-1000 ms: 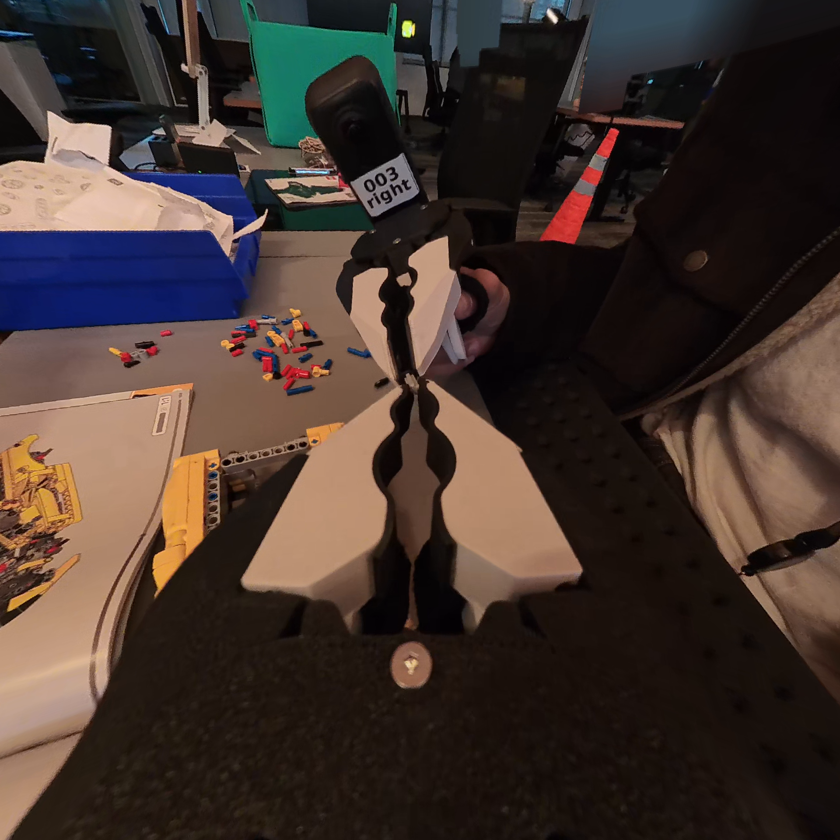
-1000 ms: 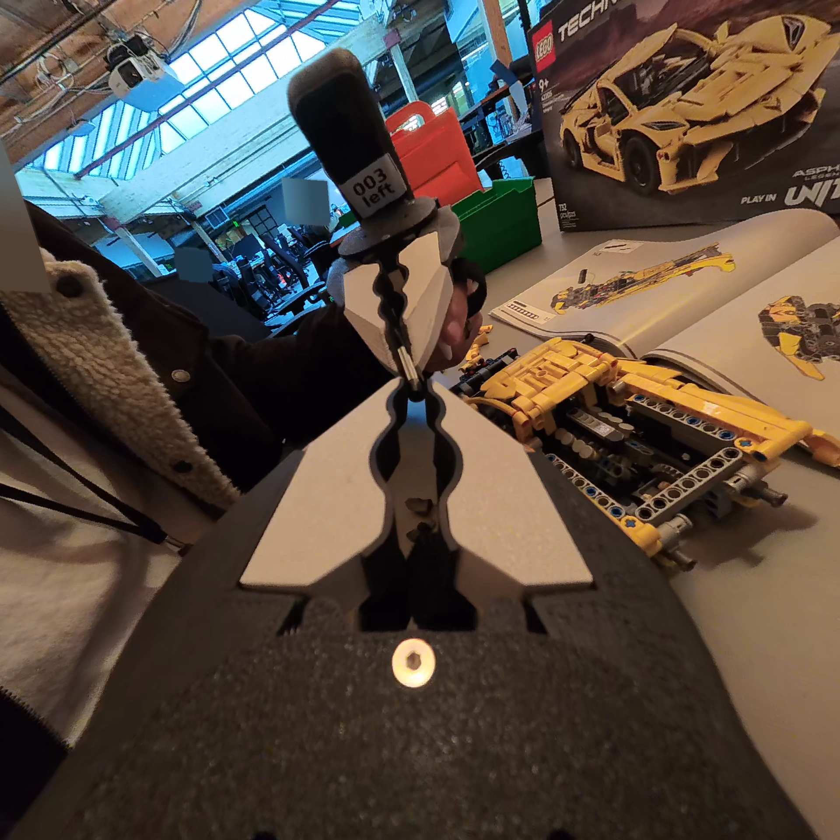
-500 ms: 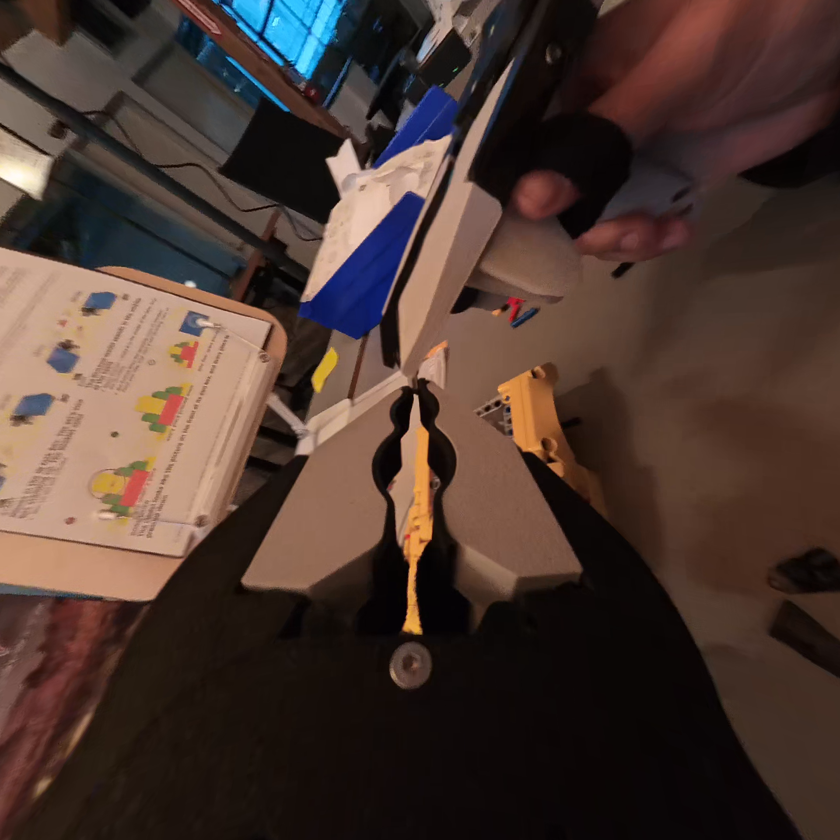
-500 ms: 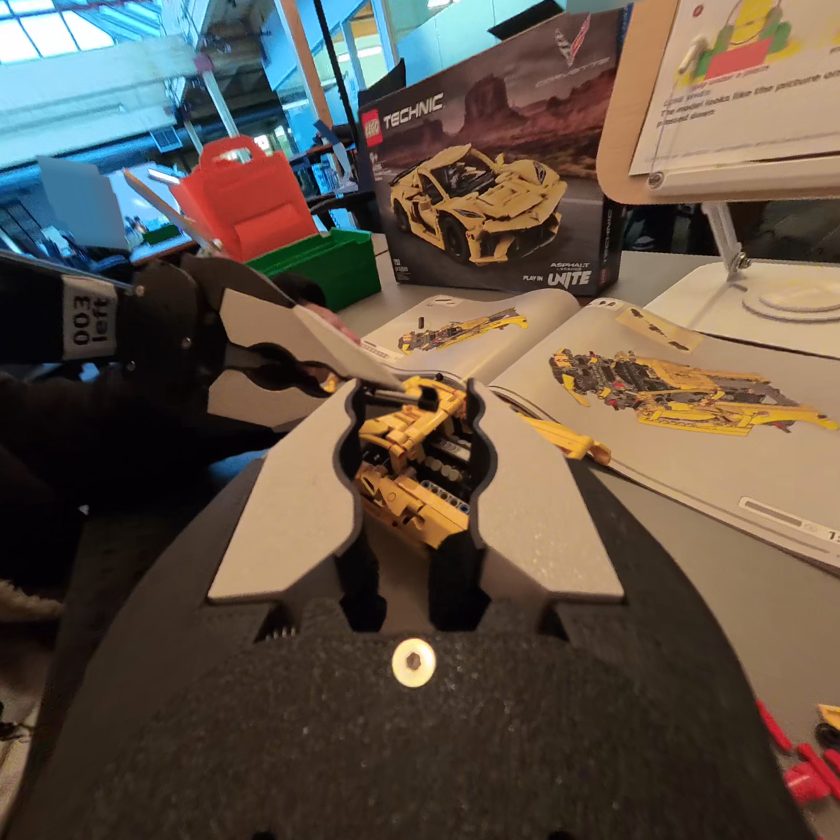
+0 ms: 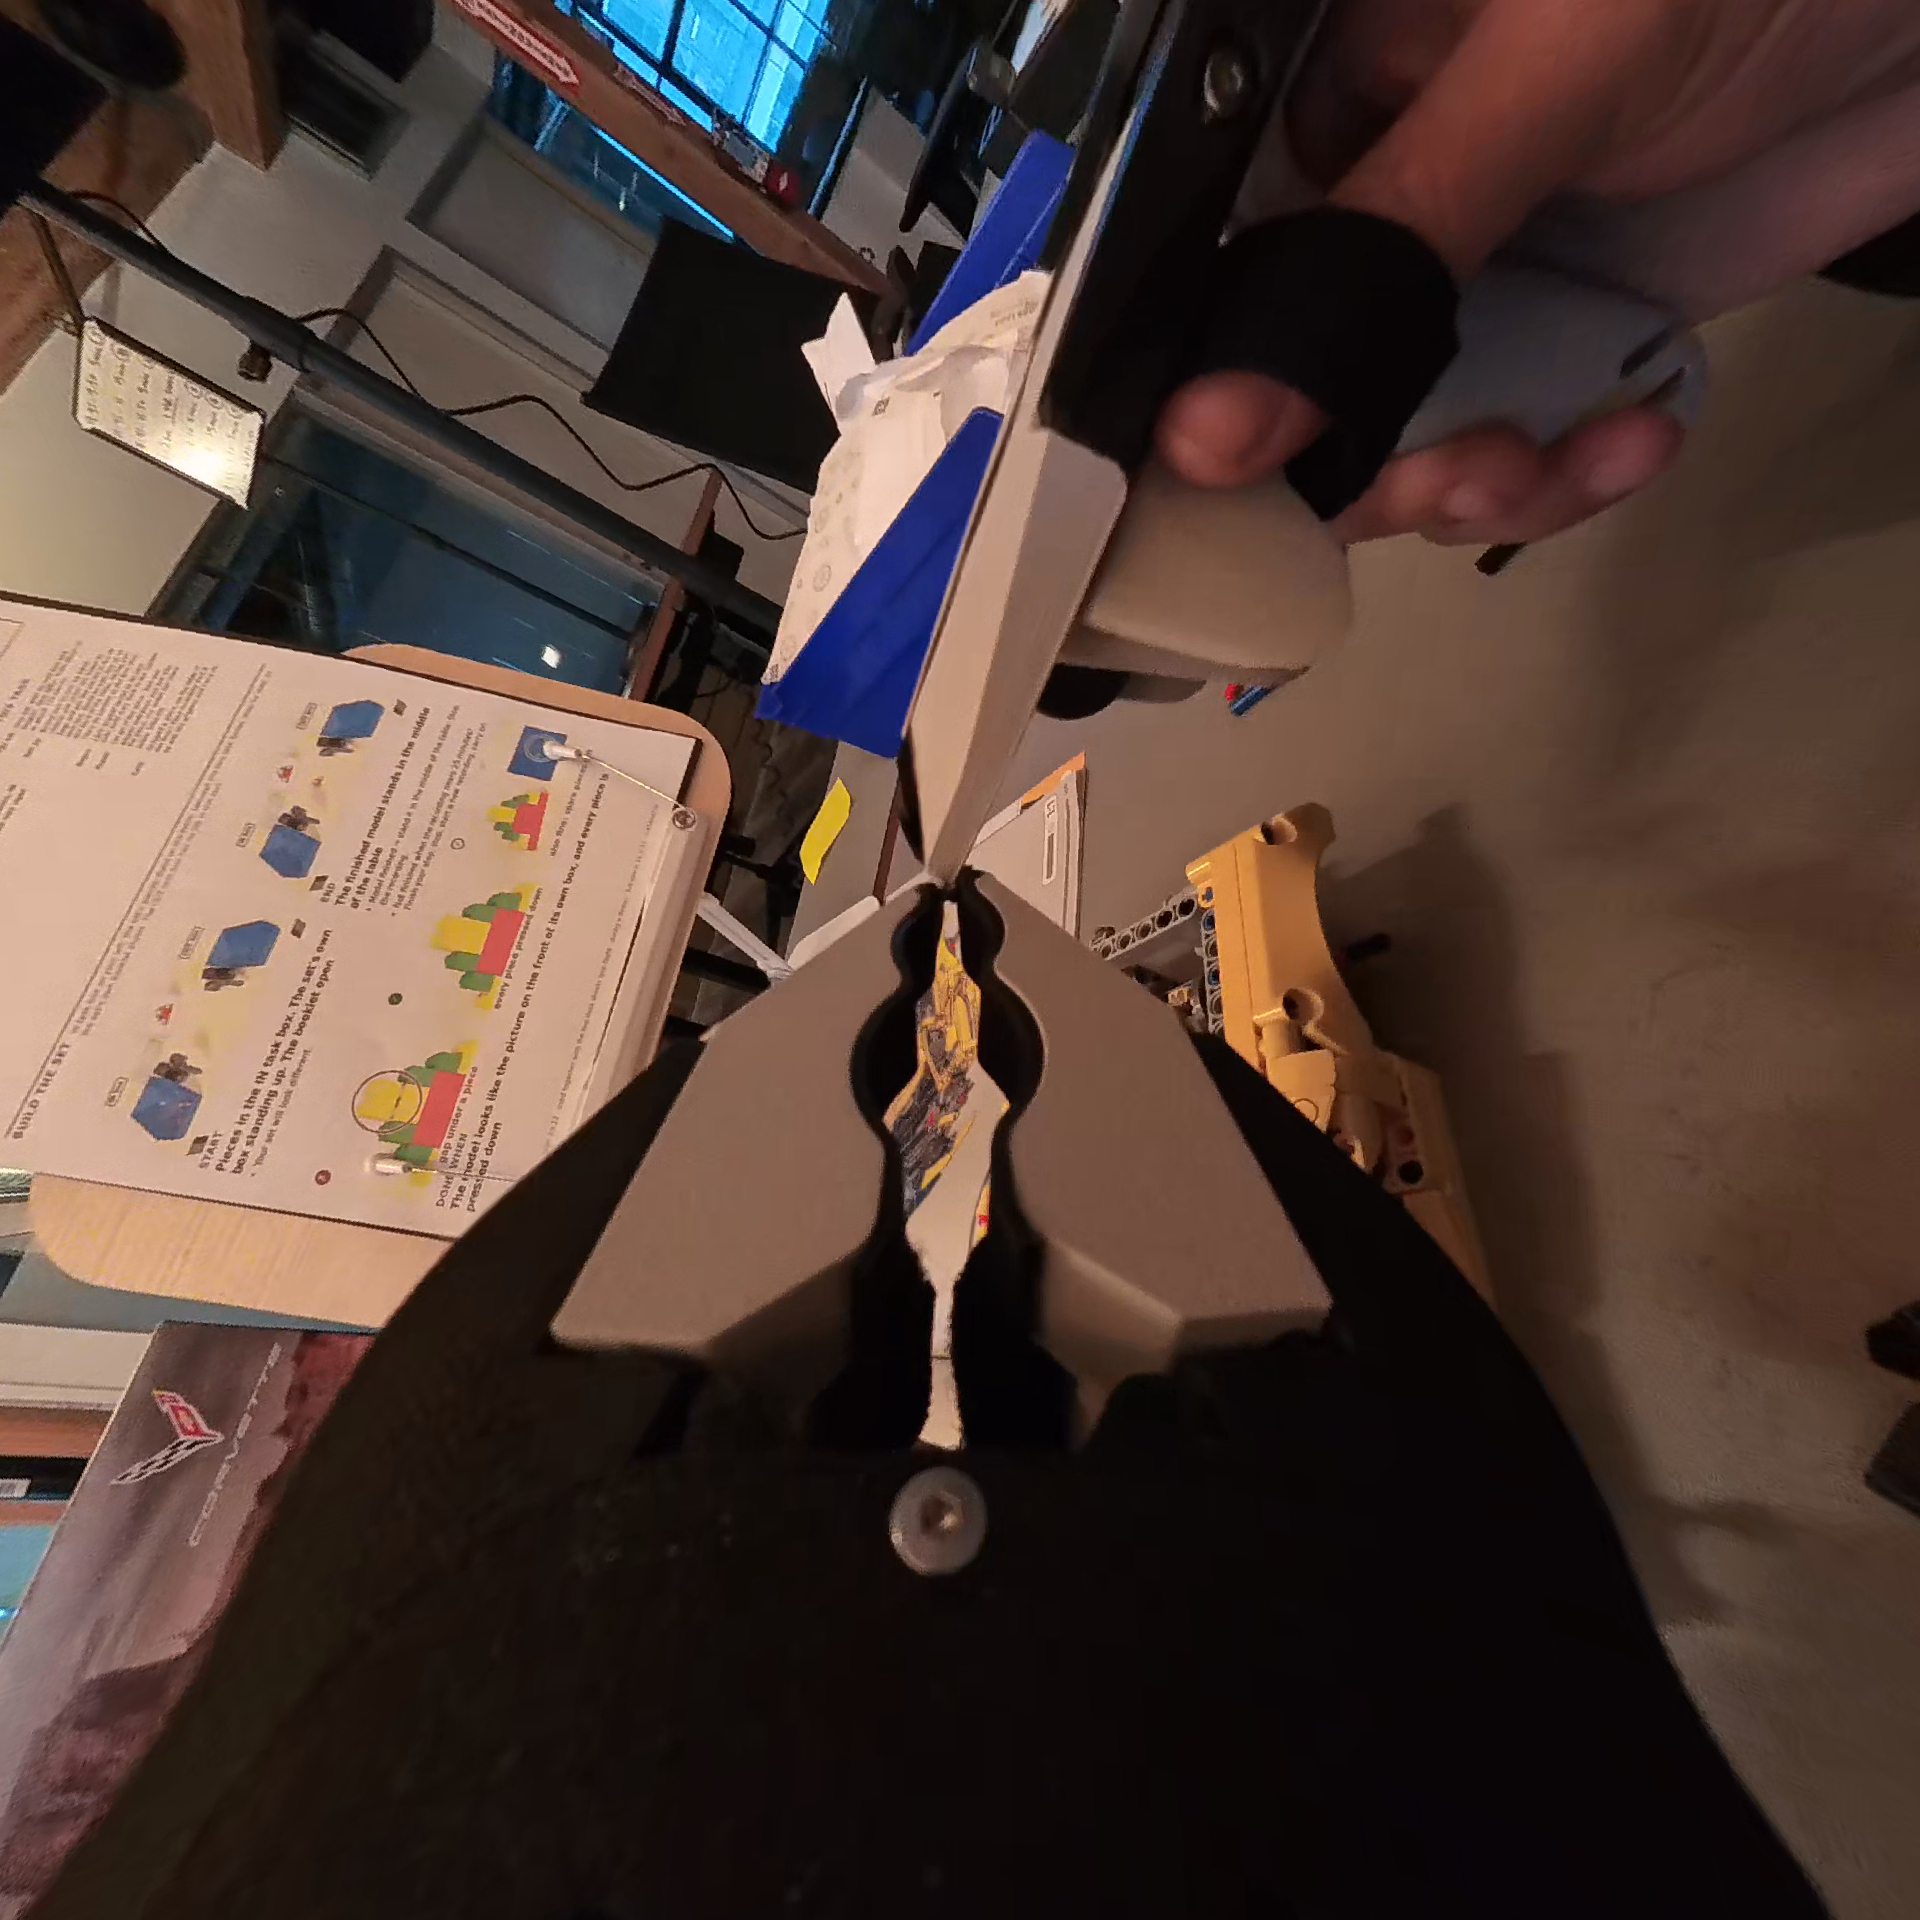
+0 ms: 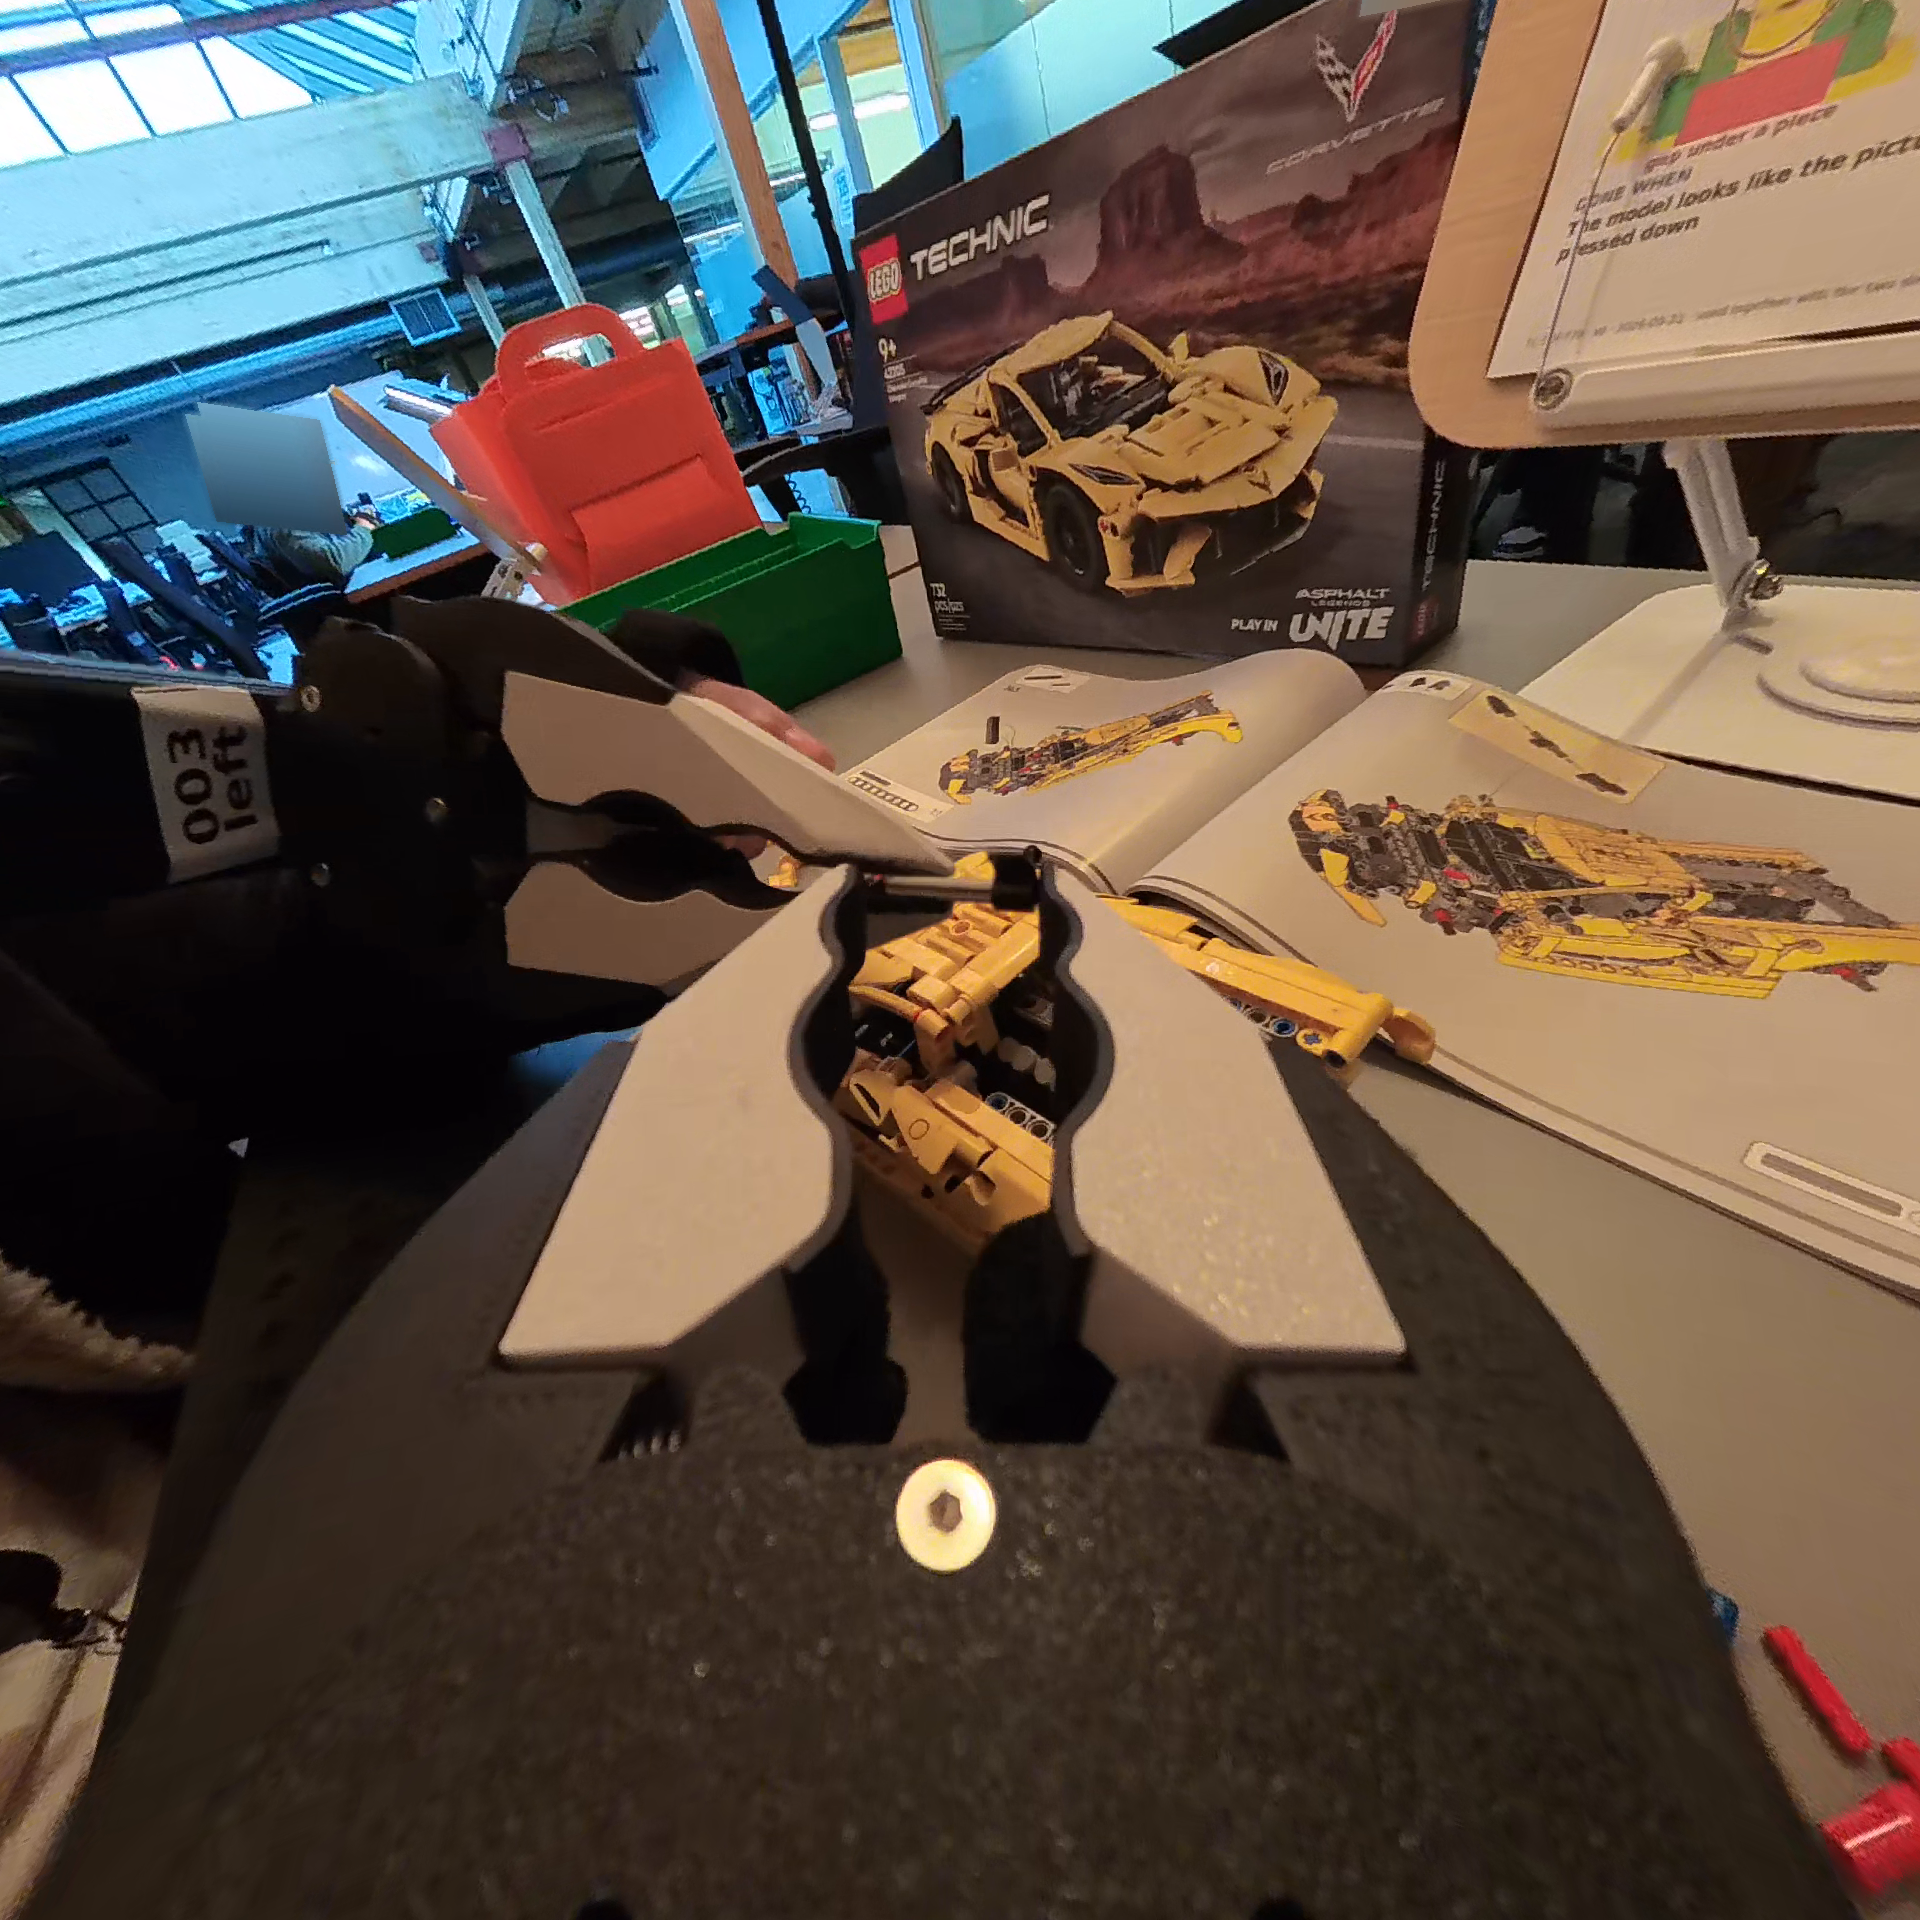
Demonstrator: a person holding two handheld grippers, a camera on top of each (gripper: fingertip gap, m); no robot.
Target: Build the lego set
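A thin grey axle (image 6: 935,883) with a black end piece (image 6: 1013,881) lies across the gap between my right gripper's (image 6: 951,883) fingertips, whose jaws stand apart. My left gripper (image 6: 928,871) comes in from the left, shut on the axle's left part. In the left wrist view the left gripper (image 5: 943,888) is shut at its tips, and the right gripper (image 5: 940,854) meets it edge-on from above. The half-built yellow car model (image 6: 935,1101) lies on the table just behind the grippers and also shows in the left wrist view (image 5: 1278,966).
The open instruction booklet (image 6: 1558,883) lies right of the model. The set's box (image 6: 1143,416) stands behind it. A sheet on a wooden stand (image 5: 312,935) is beside the box. A green bin (image 6: 748,613), a blue bin (image 5: 883,623) and loose red pieces (image 6: 1818,1704) are around. Left and right tips are no more than a few centimetres apart.
A second ago both grippers were shut tip to tip, held up in front of the person. Both have swung over the model; the right one has opened, the left still grips the axle.
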